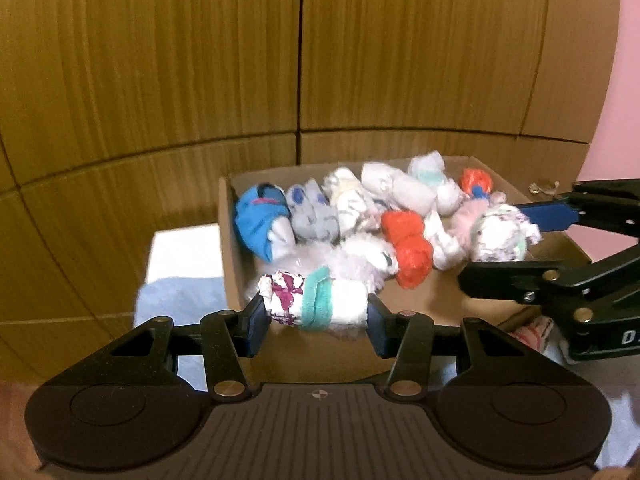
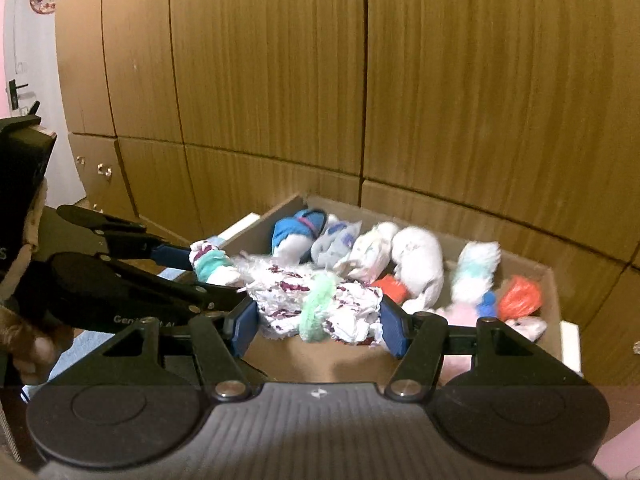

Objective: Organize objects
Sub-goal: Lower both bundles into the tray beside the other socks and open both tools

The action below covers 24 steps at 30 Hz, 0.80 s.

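Observation:
A cardboard box (image 1: 225, 248) (image 2: 554, 284) holds several rolled sock bundles: blue (image 1: 260, 220), grey, white and orange (image 1: 410, 248). My left gripper (image 1: 317, 322) is shut on a white roll with purple print and a teal band (image 1: 316, 304), held over the box's near edge. My right gripper (image 2: 319, 326) is shut on a crumpled white and purple bundle with a green band (image 2: 320, 310), held above the box's front. In the left wrist view the right gripper (image 1: 508, 246) comes in from the right with its bundle (image 1: 500, 234). The right wrist view shows the left gripper (image 2: 204, 272) at left with its roll (image 2: 210, 262).
Wooden cabinet panels (image 1: 300, 60) rise right behind the box. A white surface with a pale blue cloth (image 1: 180, 300) lies left of it. A pink and white item (image 1: 532, 332) lies under the right gripper. A person's hand (image 2: 36, 348) grips the left tool. Far left is a door (image 2: 24, 80).

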Each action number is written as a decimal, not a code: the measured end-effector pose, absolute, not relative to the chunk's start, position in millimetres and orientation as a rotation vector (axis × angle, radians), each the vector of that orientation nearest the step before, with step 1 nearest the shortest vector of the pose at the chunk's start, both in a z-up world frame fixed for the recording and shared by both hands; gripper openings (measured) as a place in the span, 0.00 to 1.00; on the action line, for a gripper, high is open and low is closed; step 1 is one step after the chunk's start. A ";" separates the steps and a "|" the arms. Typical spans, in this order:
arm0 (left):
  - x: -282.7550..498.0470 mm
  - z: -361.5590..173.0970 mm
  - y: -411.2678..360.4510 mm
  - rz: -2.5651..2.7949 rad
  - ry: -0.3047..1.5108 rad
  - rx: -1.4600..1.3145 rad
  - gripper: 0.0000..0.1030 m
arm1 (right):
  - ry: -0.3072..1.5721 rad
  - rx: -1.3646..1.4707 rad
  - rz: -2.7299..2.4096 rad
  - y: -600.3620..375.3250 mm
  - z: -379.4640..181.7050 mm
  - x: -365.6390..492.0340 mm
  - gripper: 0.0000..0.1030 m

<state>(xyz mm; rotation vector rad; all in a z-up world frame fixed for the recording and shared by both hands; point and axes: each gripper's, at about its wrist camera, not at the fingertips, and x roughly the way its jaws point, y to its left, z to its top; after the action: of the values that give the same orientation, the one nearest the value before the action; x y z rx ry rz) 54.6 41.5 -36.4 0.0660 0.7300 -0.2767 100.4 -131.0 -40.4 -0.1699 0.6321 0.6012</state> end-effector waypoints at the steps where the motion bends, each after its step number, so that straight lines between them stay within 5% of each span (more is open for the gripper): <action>1: 56.8 -37.6 42.2 -0.284 0.741 0.065 0.55 | 0.646 -0.171 0.605 -129.3 -43.0 102.6 0.57; 24: 86.5 -47.0 34.0 -0.352 0.924 0.149 0.55 | 0.924 -0.143 0.677 -112.4 -76.8 160.9 0.57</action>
<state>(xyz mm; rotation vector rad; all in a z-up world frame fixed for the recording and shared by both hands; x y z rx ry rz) 86.5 34.0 -47.0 0.1494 0.9241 -0.3521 160.9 -112.4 -76.8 -0.1427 0.9237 0.6768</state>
